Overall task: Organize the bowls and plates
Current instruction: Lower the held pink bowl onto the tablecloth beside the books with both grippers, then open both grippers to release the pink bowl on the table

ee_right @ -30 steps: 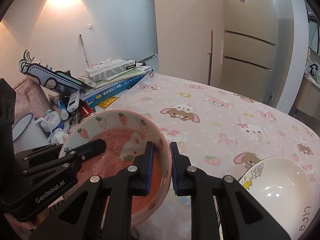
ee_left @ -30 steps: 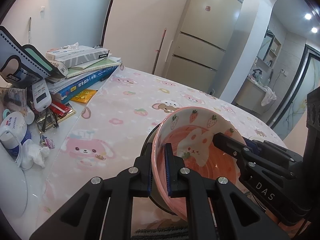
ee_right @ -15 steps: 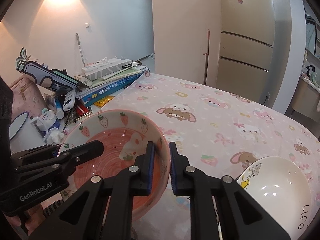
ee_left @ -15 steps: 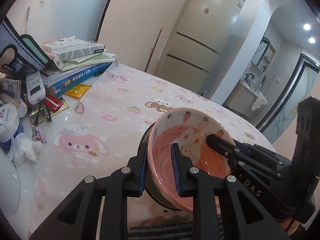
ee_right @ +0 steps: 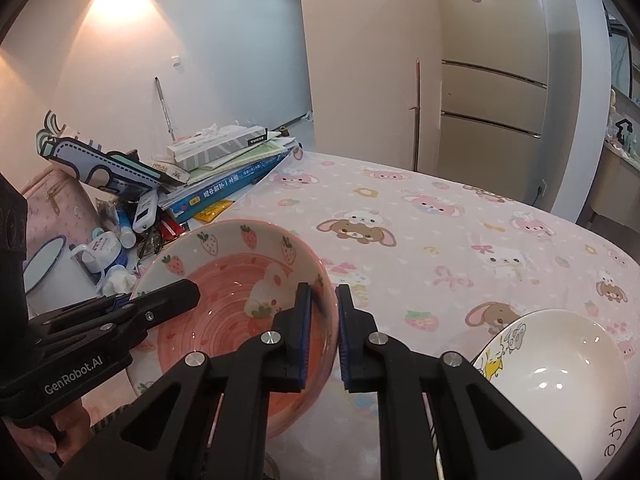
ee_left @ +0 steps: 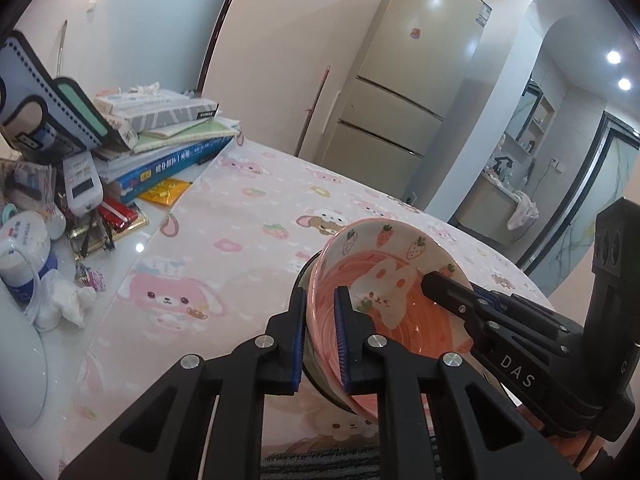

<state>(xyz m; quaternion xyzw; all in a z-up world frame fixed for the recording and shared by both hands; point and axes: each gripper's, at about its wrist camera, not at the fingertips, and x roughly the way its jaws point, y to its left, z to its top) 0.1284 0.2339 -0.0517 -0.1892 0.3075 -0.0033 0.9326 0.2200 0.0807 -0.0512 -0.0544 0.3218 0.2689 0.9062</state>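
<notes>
A pink bowl with strawberries and a rabbit (ee_left: 384, 280) is held tilted above the table by both grippers. My left gripper (ee_left: 320, 336) is shut on its left rim, one finger inside and one outside. My right gripper (ee_right: 323, 332) is shut on the opposite rim; it also shows in the left wrist view (ee_left: 460, 292). A dark round object (ee_left: 310, 368) lies under the bowl, mostly hidden. A white bowl with a yellow cartoon (ee_right: 560, 384) sits on the table at the lower right of the right wrist view.
A pink cartoon tablecloth (ee_right: 440, 216) covers the table. Books and boxes (ee_left: 168, 140), a remote (ee_left: 82, 184), a white mug (ee_left: 24, 248) and small clutter crowd the left side. A fridge (ee_left: 416, 80) stands behind the table.
Both grippers and the pink bowl have shifted a little; the bowl sits more tilted and further right in the left wrist view. The grips hold unchanged.
</notes>
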